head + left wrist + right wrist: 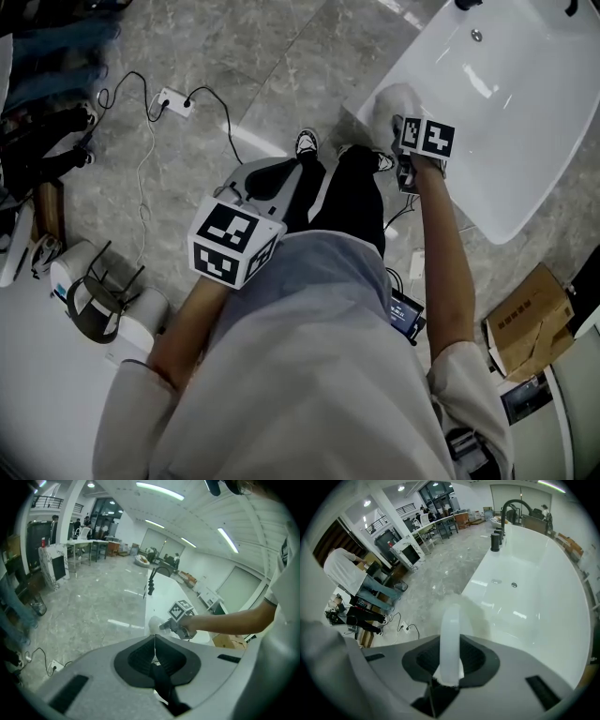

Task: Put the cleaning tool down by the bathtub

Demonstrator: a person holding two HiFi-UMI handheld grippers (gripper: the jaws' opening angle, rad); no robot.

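Observation:
The cleaning tool (392, 101) is a white fluffy duster head on a pale handle (451, 634). My right gripper (400, 129) is shut on that handle and points steeply down, so the head rests at the near rim of the white bathtub (511, 103). In the right gripper view the fluffy head (465, 612) overlaps the tub's rim (487, 581). The left gripper view shows the same tool (153, 624) and my right gripper (180, 627) from across the floor. My left gripper (295, 169) hangs over the floor left of the tub, and its jaws (154, 641) are shut with nothing in them.
A black faucet (511, 503) stands at the tub's far end. A power strip with cables (173, 101) lies on the marble floor at the left. A cardboard box (530, 314) sits right of the person. A person (344, 569) stands in the background by tables (89, 543).

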